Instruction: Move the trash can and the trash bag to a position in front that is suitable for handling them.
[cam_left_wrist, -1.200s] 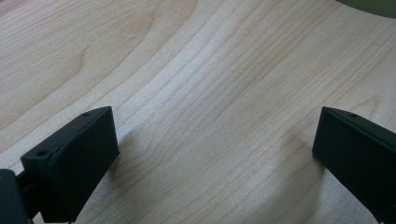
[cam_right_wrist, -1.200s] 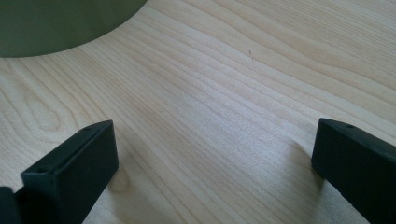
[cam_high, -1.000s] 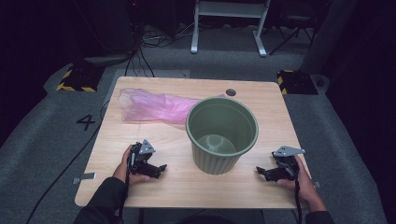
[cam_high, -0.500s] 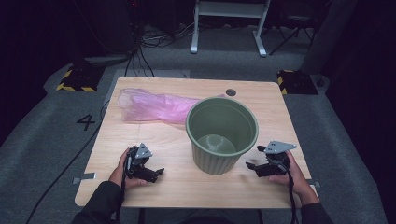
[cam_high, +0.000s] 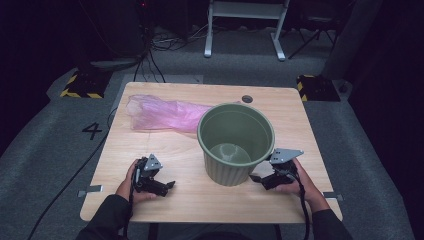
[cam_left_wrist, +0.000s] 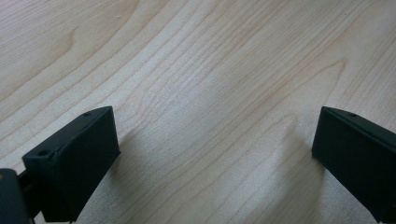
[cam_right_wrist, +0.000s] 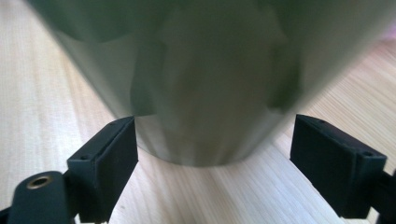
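A ribbed, olive-green plastic bin (cam_high: 236, 142) stands upright near the middle of the pale wooden table (cam_high: 165, 145), its round mouth open to the high view and its inside bare. Behind it and to its left lies a crumpled, translucent pink plastic bag (cam_high: 162, 114), spread flat on the wood with one end reaching the bin's far side. The right gripper (cam_high: 261, 178) sits low at the bin's right flank, just beside its base, held in the person's right hand (cam_high: 300, 185), with its grey three-cornered plate uppermost. In the right gripper view the 2 black jaws stand wide apart, released, with the bin's tapered lower wall (cam_right_wrist: 196, 93) looming blurred between and beyond them; the bin's foot meets the table just ahead of the jaw tips, and whether either jaw touches the wall cannot be told. The left gripper (cam_high: 162, 186) rests near the table's front edge, well apart from the bin on its left side, held in the person's left hand (cam_high: 127, 182). In the left gripper view its 2 jaws are likewise spread wide over bare wood grain, gripping nothing.
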